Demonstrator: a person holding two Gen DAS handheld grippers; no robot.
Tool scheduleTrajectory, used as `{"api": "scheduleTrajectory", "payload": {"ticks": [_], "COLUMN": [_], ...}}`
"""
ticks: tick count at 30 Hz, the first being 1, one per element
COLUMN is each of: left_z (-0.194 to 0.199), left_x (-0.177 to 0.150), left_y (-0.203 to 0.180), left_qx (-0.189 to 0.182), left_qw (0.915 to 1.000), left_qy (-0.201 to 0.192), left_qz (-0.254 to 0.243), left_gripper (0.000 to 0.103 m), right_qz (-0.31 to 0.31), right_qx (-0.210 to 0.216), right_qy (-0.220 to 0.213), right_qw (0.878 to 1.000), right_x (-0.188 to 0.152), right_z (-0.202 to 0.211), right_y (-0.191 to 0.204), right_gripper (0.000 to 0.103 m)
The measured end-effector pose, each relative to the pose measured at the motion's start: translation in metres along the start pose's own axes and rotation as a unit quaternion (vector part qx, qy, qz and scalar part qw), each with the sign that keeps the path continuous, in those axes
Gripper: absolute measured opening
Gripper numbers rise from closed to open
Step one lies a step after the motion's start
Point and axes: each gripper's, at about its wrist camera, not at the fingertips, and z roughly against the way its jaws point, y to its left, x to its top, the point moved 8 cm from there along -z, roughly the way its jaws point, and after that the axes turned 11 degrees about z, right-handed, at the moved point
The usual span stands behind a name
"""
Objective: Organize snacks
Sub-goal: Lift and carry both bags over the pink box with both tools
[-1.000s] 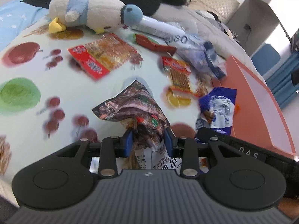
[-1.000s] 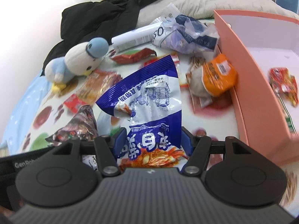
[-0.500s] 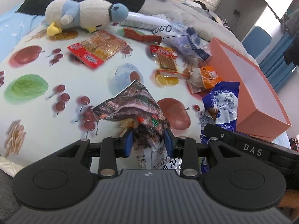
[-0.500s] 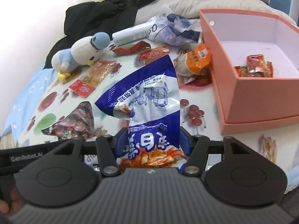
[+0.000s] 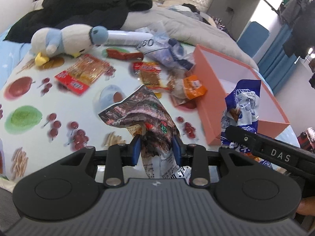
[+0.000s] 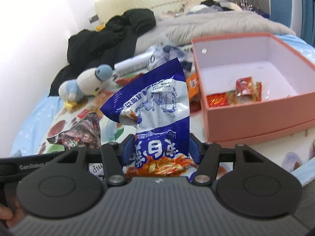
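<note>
Salmon-pink box, blue-white packet

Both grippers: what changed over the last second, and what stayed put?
Both grippers pulled up and back, so the pink box now shows its inside. Left gripper still clamps the dark snack bag; right gripper still clamps the blue bag. Nothing released; the loose snacks lie unmoved.

The pink box stands open-topped with most of its white floor bare beside a few red packets, while its left wall is crowded by the orange packet and the crumpled bag on the bed.
</note>
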Motion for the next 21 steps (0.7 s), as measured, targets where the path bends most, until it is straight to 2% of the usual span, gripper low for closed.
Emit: {"api": "scheduleTrajectory", "payload": {"ticks": [9, 21], "left_z": [0.002, -0.012], "left_x": [0.001, 0.003], "left_y": [-0.06, -0.127], "left_qx": [-0.045, -0.098], "left_qw": [0.9983, 0.9927], "left_qy": [-0.006, 0.001], "left_qz": [-0.037, -0.07], "left_gripper": [0.038, 0.038], "right_qz": [-0.006, -0.024], "right_qx": [-0.03, -0.091], "right_qy": [-0.036, -0.053], "right_qw": [0.999, 0.994], "right_x": [0.011, 0.013], "right_z": [0.041, 0.07], "right_y": [-0.036, -0.09], "right_gripper": [0.06, 0.06]}}
